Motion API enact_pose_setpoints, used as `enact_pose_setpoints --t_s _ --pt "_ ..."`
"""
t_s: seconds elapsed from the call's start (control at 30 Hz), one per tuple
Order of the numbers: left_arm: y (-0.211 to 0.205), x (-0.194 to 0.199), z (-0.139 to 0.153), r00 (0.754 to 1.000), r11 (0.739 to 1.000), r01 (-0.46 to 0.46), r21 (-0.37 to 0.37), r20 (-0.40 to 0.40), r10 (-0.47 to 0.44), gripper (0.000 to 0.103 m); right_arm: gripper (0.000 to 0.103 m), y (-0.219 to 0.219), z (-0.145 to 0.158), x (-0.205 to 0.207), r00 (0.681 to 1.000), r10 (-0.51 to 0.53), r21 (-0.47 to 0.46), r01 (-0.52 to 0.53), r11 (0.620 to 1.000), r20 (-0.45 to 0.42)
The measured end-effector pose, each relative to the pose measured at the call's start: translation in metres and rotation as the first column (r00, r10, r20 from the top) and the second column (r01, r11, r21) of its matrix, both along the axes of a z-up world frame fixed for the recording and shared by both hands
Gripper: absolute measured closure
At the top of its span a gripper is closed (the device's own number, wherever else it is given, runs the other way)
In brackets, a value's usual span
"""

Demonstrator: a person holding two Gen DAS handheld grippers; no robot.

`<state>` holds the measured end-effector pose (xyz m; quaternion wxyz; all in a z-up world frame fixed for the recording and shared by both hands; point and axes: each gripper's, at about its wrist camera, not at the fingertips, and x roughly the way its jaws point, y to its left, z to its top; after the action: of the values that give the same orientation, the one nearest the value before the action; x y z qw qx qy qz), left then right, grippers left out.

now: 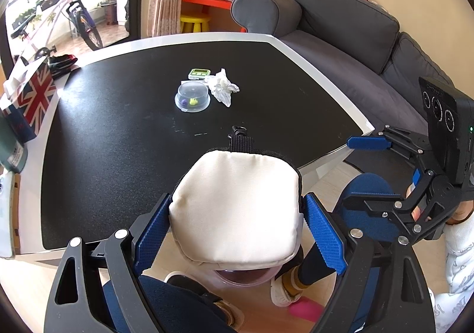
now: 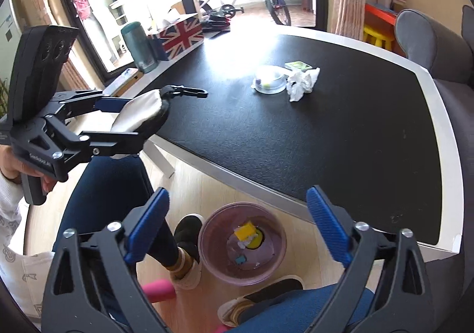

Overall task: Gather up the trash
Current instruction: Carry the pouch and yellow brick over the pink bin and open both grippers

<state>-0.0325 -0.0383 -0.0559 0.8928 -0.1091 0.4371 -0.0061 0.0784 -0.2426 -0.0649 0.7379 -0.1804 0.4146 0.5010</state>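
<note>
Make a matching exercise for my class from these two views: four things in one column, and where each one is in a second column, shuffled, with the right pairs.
Things
1. white pouch
2. crumpled tissue
3. pink bin
4. flag-print box

Places
A. on the floor by the person's feet
B. mid-table, beside the clear plastic lid
C. between the jaws of the left gripper
D. at the table's far edge, next to the green bottle

Pairs: 1-C, 2-B, 3-A, 4-D
</note>
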Motion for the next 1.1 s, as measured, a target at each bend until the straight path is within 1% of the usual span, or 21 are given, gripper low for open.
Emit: enact_pose_setpoints --t_s 0.03,0.13,0.23,0.43,0.97,1.07,1.1 --pt "-0.001 0.000 0.000 1.000 1.000 0.001 0.001 -0.001 -0.001 0.019 0.007 0.000 0.000 0.000 1.000 0.000 0.000 0.000 1.000 0.000" --pt "-0.003 0.000 -0.002 1.000 1.000 0.010 -0.001 -0.005 -0.010 0.019 0.007 0.000 -0.003 0.006 0.999 -0.046 -0.036 0.045 0.998 -0.030" --pt "-0.004 0.001 -0.002 1.000 1.000 0.014 -0.002 -0.007 -0.014 0.019 0.007 -0.003 -0.006 0.009 0.996 -0.076 -0.050 0.074 0.996 -0.039" --pt "-0.009 -0.001 -0.003 0.999 0.999 0.033 -0.004 -0.014 -0.033 0.019 0.007 -0.007 -0.005 0.010 0.996 -0.090 -0.052 0.089 0.995 -0.023" --pt "-0.042 0.000 -0.015 0.990 0.991 0.131 -0.017 -0.052 -0.132 0.019 0.007 -0.025 0.012 0.019 0.989 -0.146 -0.026 0.146 0.989 0.013" --pt "-0.046 0.001 -0.015 0.989 0.990 0.139 -0.029 -0.041 -0.140 0.013 0.007 -0.030 0.015 0.022 0.987 -0.159 -0.018 0.159 0.987 0.014" --pt "-0.047 0.001 -0.015 0.989 0.990 0.140 -0.034 -0.038 -0.141 0.007 0.007 -0.032 0.016 0.023 0.987 -0.162 -0.016 0.163 0.987 0.015"
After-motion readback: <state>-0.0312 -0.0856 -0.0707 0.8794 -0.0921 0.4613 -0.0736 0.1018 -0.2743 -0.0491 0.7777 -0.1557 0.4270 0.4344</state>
